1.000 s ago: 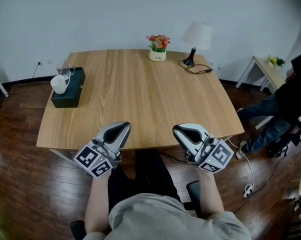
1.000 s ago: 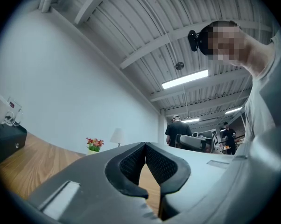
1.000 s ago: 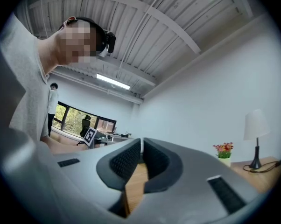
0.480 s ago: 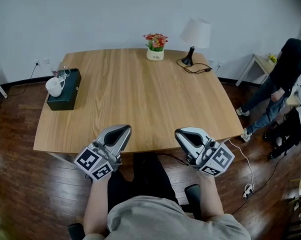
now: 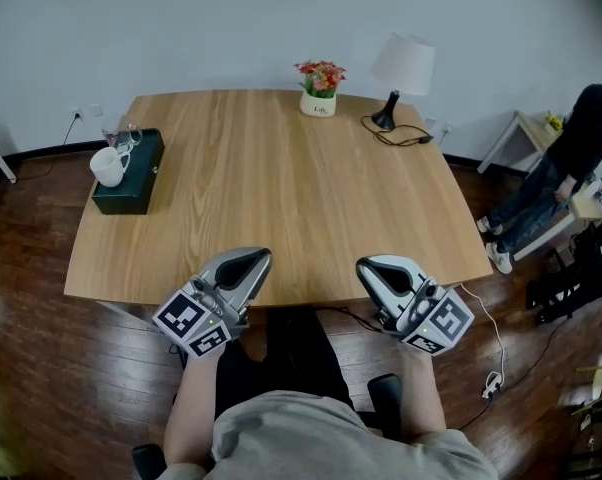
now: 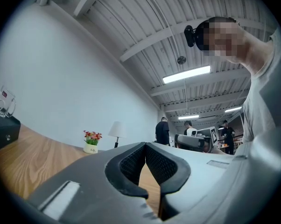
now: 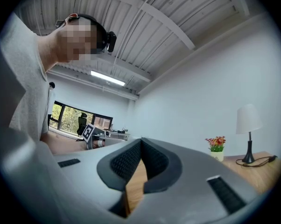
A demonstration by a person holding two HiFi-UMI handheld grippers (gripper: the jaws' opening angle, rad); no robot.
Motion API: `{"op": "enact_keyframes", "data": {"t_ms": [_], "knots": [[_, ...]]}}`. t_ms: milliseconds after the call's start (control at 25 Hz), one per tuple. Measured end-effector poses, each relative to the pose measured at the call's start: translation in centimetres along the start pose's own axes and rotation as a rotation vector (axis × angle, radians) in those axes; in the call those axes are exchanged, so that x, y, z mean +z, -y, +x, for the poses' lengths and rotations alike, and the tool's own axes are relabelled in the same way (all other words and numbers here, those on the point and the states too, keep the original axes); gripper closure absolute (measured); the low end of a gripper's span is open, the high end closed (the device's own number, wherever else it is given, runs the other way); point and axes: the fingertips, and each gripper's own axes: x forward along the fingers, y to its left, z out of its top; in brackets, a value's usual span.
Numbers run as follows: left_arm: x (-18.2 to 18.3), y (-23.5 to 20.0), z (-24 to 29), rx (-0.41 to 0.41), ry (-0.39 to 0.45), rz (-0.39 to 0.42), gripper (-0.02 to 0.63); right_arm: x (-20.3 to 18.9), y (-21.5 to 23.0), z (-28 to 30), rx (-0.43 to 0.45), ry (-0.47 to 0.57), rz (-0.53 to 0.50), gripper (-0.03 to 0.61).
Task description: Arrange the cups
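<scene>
The white cup [image 5: 109, 166] and a glass cup [image 5: 125, 134] sit on a dark box [image 5: 133, 186] at the far left corner of the bench [image 5: 281, 188], well apart from both claws. The left claw [image 5: 253, 260] and right claw [image 5: 369, 266] hover side by side at the near edge, both clenched and empty, pointing forward.

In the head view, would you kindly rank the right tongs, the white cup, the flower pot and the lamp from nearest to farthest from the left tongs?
1. Right tongs, beside the left tongs at the table's near edge.
2. White cup, on the dark box at the left.
3. Flower pot and lamp, both at the far edge; too close to call.
</scene>
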Motion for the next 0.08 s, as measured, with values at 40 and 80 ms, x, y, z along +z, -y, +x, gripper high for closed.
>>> {"op": "enact_keyframes", "data": {"t_ms": [40,80], "knots": [[0.0,-0.09,0.1,-0.001,-0.001,0.001,0.604,-0.07,0.12,0.08,-0.001,-0.001,-0.001,0.56],[0.0,-0.18,0.21,-0.002,-0.002,0.003,0.604,-0.14,0.24,0.16,-0.001,-0.002,-0.003,0.56]]}}
